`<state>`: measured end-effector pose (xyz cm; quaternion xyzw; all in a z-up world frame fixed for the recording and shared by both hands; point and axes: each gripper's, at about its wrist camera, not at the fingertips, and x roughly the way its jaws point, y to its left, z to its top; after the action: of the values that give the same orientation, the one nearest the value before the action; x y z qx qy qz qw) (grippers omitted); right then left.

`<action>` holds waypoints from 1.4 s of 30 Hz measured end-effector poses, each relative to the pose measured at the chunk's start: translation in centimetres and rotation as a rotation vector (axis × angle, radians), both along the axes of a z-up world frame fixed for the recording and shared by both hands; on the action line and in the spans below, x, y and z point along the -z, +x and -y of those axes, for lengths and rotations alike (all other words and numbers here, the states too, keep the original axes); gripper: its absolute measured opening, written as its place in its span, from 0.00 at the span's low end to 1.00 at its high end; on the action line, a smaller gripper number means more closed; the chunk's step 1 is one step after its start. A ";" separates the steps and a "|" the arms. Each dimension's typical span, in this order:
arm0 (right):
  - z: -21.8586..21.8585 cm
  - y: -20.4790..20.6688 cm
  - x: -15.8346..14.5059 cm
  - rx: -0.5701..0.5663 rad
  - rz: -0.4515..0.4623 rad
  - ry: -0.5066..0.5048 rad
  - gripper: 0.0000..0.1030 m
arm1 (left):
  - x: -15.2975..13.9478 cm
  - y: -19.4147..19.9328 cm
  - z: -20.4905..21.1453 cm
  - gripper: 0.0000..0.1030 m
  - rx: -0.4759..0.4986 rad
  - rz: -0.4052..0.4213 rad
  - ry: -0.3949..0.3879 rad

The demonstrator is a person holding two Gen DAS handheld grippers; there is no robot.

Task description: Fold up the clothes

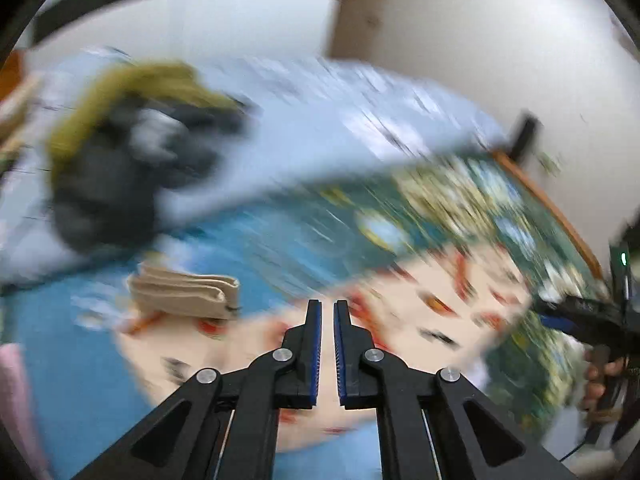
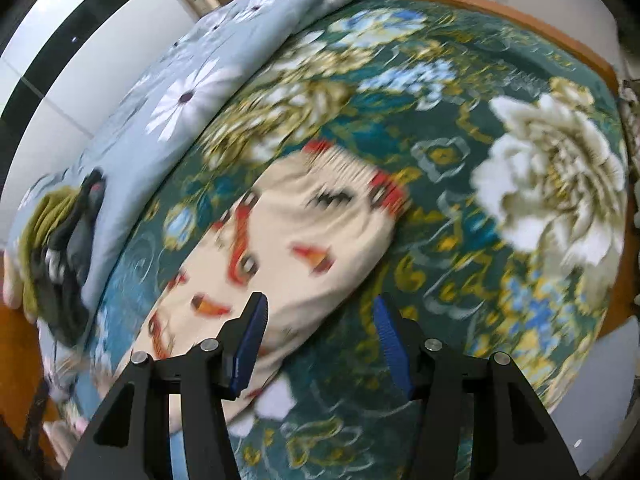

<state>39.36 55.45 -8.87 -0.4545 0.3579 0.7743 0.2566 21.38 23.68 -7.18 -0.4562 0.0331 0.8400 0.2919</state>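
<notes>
A cream garment with red and orange patterns [image 2: 304,236] lies spread on the green flowered bedspread [image 2: 520,184]; it also shows blurred in the left wrist view [image 1: 432,312]. My left gripper [image 1: 327,304] hovers above its near part, jaws nearly closed with a narrow gap and nothing between them. My right gripper [image 2: 320,308] is open and empty just above the garment's near edge. A folded beige cloth [image 1: 184,292] lies to the left of the left gripper. The right gripper and hand show at the left view's right edge [image 1: 588,316].
A pile of dark and olive clothes [image 1: 120,160] sits on the light blue daisy quilt [image 2: 192,100] at the far left. A wooden bed edge [image 2: 500,8] runs along the far side. White wardrobe doors [image 2: 80,32] stand behind.
</notes>
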 end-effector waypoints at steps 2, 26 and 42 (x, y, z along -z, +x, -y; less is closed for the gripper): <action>1.1 0.0 0.7 -0.020 0.005 -0.027 0.55 | 2.6 0.2 -3.2 0.07 0.058 0.101 -0.030; 23.2 -25.4 7.8 -0.534 -0.016 -0.336 0.55 | 6.0 -0.7 19.6 0.41 -0.428 0.293 -0.007; 19.3 -17.1 -1.6 -0.395 -0.273 -0.191 0.13 | 6.3 -1.9 20.4 0.50 -0.434 0.369 0.143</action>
<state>22.22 36.12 -7.29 -0.4288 0.3649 0.8264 0.0056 19.44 3.31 -13.46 -0.5760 -0.1780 0.7858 0.1380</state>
